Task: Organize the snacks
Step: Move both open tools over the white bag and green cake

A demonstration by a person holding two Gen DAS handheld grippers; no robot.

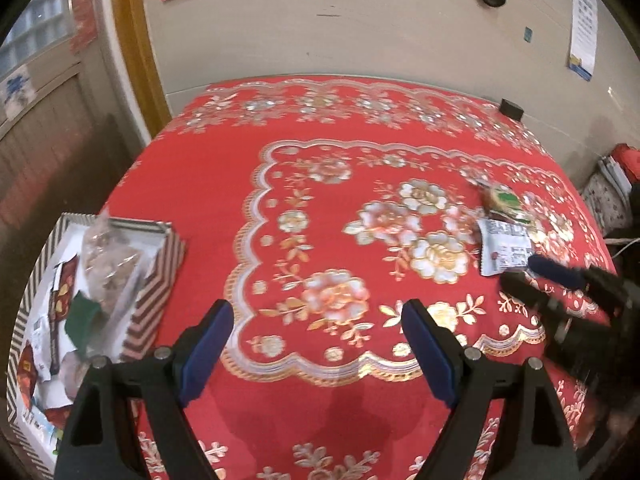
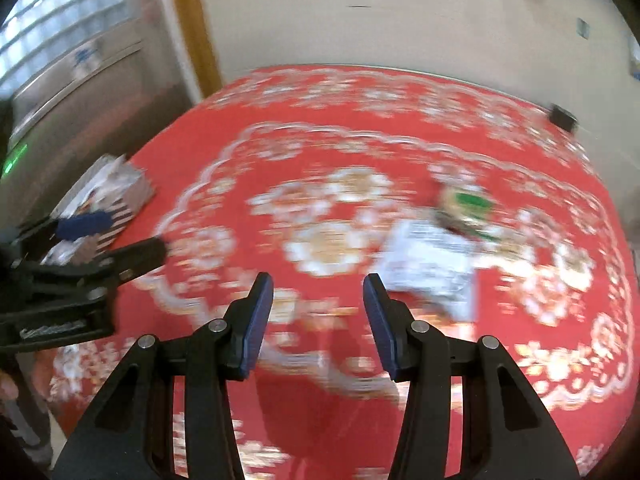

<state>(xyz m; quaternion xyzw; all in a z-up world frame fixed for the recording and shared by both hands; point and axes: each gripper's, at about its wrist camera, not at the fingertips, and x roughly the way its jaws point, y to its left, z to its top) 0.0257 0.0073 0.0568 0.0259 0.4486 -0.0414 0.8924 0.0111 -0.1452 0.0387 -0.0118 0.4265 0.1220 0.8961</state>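
A white snack packet [image 1: 505,247] lies on the red floral tablecloth [image 1: 280,184] at the right, with a brown and green snack [image 1: 503,199] just behind it. Both show blurred in the right wrist view, the white packet [image 2: 430,268] and the green snack [image 2: 466,204]. A striped box [image 1: 154,288] at the table's left edge holds several snack packs; it also shows in the right wrist view [image 2: 120,196]. My left gripper [image 1: 318,316] is open and empty over the cloth. My right gripper [image 2: 318,292] is open and empty, its tips just short of the white packet.
A small black block [image 1: 511,109] sits at the table's far right corner by the beige wall. A wooden door frame [image 1: 132,40] and a window stand at the left. Each gripper shows in the other's view, the right one [image 1: 560,280] and the left one [image 2: 100,240].
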